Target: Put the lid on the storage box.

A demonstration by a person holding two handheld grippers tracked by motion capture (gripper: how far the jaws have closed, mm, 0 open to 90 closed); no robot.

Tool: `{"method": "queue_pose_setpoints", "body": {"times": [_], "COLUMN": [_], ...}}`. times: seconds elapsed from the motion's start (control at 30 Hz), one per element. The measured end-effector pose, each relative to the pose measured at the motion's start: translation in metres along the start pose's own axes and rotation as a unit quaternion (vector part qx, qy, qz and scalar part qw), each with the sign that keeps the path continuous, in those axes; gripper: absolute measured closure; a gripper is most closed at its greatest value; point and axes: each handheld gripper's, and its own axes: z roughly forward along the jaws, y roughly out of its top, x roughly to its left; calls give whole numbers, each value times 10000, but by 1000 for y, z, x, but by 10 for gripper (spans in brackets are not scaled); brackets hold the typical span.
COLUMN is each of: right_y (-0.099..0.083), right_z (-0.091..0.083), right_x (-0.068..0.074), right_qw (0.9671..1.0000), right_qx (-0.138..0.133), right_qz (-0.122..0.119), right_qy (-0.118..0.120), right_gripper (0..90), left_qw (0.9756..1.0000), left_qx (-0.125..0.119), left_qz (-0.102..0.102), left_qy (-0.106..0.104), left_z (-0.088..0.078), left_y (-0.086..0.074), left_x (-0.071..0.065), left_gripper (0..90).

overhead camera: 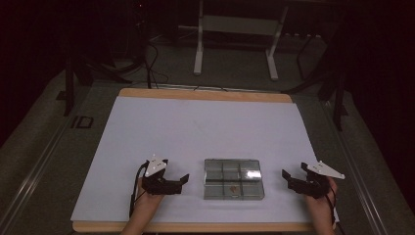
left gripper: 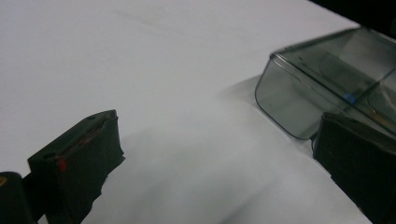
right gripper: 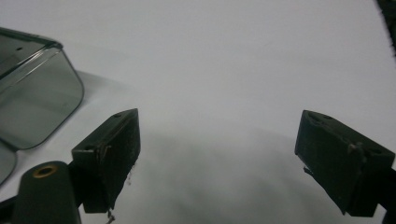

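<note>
We are holding the left gripper (overhead camera: 182,180) and right gripper (overhead camera: 287,177), jaws apart, flanking the clear compartment box (overhead camera: 233,178) lying shut on the white mat (overhead camera: 195,127); uneven contact risks sliding it.

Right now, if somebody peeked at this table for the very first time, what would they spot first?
Probably the clear grey box with its little compartments, sitting near the front edge of the white table, with a small reddish thing in one compartment. Next, the two black grippers beside it: the left gripper on its left and the right gripper on its right, both open, apart from the box and pointing toward it.
</note>
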Motion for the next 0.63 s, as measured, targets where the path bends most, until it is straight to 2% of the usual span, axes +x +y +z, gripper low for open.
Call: {"method": "queue_pose_setpoints", "body": {"times": [0.13, 0.2, 0.47, 0.63], "right_y": [0, 0, -1, -1], "right_z": [1, 1, 2, 1], "right_x": [1, 2, 3, 2], "right_qw": [9999, 9999, 9997, 9996], "right_qx": [12, 48, 51, 13], "right_qz": [15, -8, -65, 1], "right_qy": [-125, -164, -226, -268], "right_gripper": [142, 144, 144, 144], "left_qw": [9998, 9996, 9987, 9985], "left_qx": [-64, -112, -220, -192], "left_qz": [30, -25, -143, -50], "left_qy": [175, 269, 444, 515], "left_z": [-1, -1, -2, -2], "left_y": [-1, -2, -3, -3], "left_x": [0, 0, 0, -1], "left_gripper": [15, 15, 15, 15]}}
